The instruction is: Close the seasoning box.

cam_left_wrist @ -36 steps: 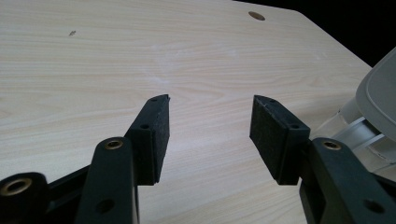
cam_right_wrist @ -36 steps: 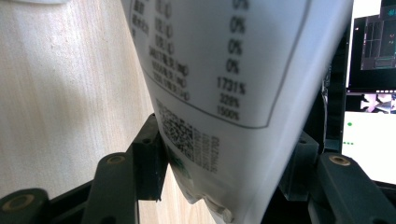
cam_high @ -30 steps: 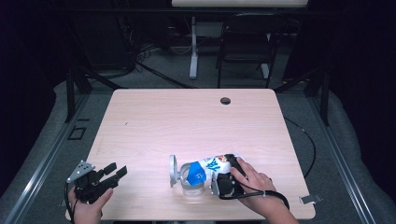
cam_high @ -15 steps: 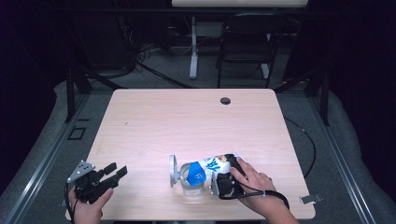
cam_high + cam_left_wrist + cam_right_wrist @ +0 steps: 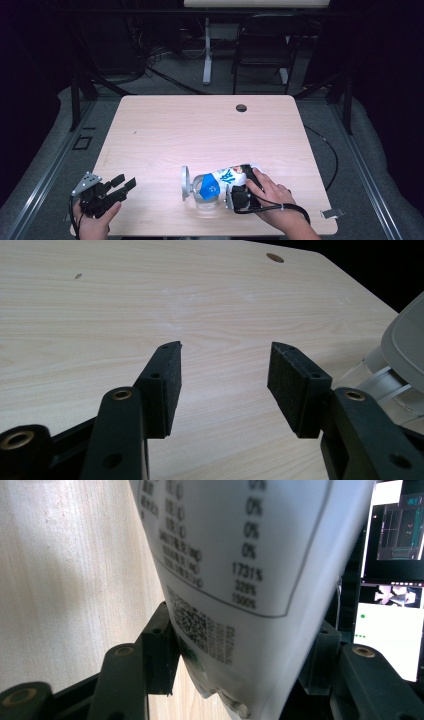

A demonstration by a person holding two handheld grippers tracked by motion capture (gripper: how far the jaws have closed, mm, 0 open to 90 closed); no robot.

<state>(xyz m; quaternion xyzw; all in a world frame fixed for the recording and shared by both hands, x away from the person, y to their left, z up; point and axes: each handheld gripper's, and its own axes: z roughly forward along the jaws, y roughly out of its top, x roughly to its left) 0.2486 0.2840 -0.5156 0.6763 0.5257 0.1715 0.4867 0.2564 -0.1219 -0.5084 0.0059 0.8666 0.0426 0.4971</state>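
Right gripper [image 5: 239, 186] clamps a white pouch [image 5: 227, 176] near the table's [image 5: 200, 125] front edge.

The pouch sits between the two black jaws, both pads pressed to its sides, its blue-printed end tipped into a clear glass container [image 5: 202, 192] with a grey lid [image 5: 185, 183]. At the front left corner, the left gripper [image 5: 122, 186] rests with jaws apart, nothing between them.

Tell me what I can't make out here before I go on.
- White and blue printed pouch: right gripper view, its top is cut off by the frame and the small print is blurred.
- Clear glass jar: high view, the pouch covers its mouth, so its contents are hidden.
- Grey round lid: left gripper view, cut off by the right edge.
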